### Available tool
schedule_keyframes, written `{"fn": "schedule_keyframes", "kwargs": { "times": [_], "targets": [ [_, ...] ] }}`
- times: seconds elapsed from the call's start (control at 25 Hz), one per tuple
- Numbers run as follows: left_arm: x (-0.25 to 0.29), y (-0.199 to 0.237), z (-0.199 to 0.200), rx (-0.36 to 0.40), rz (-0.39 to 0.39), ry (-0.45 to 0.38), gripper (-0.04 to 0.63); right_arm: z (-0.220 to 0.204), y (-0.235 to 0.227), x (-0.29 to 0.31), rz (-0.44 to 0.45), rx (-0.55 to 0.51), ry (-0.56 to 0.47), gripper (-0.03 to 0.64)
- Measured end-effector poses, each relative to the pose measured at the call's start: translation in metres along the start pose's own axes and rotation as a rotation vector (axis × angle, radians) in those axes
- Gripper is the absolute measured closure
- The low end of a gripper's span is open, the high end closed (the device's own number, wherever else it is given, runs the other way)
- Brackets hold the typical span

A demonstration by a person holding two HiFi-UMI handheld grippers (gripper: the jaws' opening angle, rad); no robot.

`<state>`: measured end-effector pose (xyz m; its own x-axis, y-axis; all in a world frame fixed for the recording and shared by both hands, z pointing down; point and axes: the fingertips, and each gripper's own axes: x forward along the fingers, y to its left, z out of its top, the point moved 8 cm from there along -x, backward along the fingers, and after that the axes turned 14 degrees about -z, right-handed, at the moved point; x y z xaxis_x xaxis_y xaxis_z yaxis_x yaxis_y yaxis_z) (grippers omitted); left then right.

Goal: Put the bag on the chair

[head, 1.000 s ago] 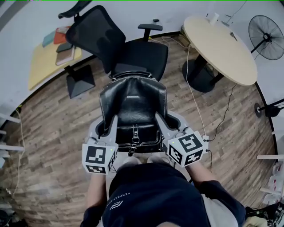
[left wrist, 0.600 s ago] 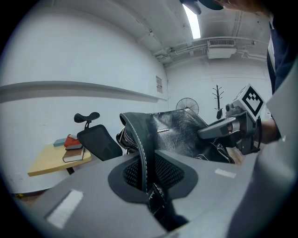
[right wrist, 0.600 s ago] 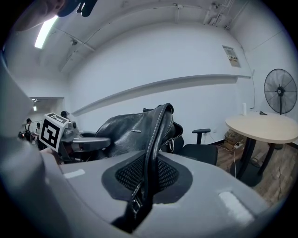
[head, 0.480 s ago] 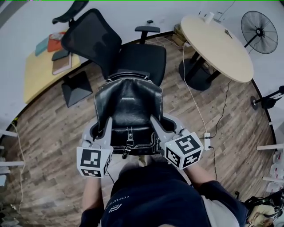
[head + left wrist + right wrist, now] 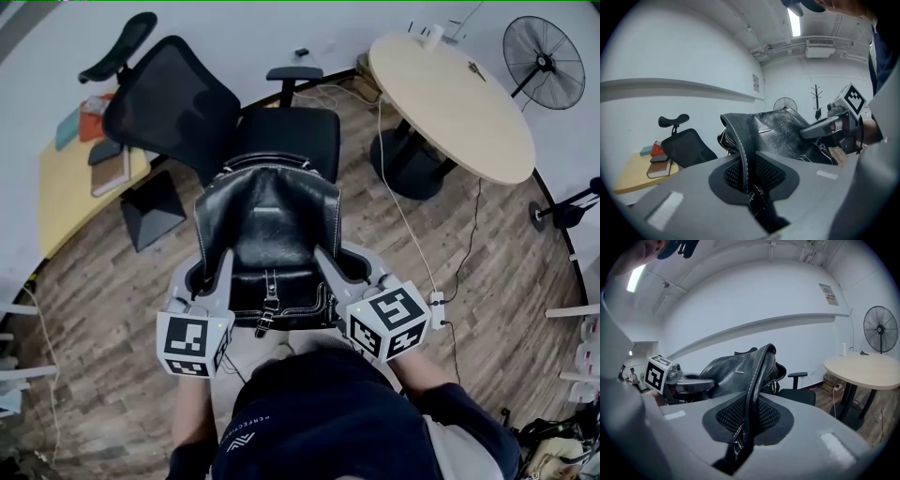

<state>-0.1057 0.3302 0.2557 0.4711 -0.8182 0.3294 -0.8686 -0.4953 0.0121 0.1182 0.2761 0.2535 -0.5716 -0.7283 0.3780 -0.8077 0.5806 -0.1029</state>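
Note:
I hold a black leather bag (image 5: 270, 234) in the air between both grippers, its flap facing up. My left gripper (image 5: 223, 274) is shut on the stitched strap (image 5: 739, 145) at the bag's left side. My right gripper (image 5: 330, 270) is shut on the strap (image 5: 756, 385) at its right side. A black office chair (image 5: 286, 139) with a mesh back stands just beyond the bag, seat toward me. The bag's far edge hangs over the seat's front edge. In the left gripper view the chair (image 5: 686, 147) shows at the left and the right gripper (image 5: 834, 125) across the bag.
A round wooden table (image 5: 450, 94) stands right of the chair, a fan (image 5: 544, 56) behind it. A yellow table (image 5: 66, 192) with books is at the left. A cable and power strip (image 5: 436, 305) lie on the wood floor by my right side.
Both grippers have carried the bag forward toward the chair. Its far edge now reaches the seat's front. The grip on both straps is unchanged.

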Motion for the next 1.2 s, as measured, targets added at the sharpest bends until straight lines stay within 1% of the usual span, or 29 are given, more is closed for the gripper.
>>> {"fn": "schedule_keyframes", "kwargs": {
  "times": [0.24, 0.52, 0.88, 1.2],
  "targets": [
    [0.052, 0.017, 0.031, 0.037, 0.001, -0.027, 0.538, 0.029, -0.044, 0.027, -0.007, -0.007, -0.040, 0.575],
    [0.096, 0.029, 0.054, 0.050, 0.015, -0.048, 0.538, 0.055, -0.083, 0.054, -0.011, -0.044, -0.073, 0.574],
    [0.123, 0.050, 0.065, 0.064, 0.009, -0.025, 0.538, 0.066, -0.098, 0.079, -0.022, -0.032, -0.075, 0.574],
    [0.164, 0.091, 0.075, 0.075, -0.032, -0.019, 0.538, 0.080, -0.114, 0.122, -0.063, -0.013, -0.071, 0.574]
  ]
}}
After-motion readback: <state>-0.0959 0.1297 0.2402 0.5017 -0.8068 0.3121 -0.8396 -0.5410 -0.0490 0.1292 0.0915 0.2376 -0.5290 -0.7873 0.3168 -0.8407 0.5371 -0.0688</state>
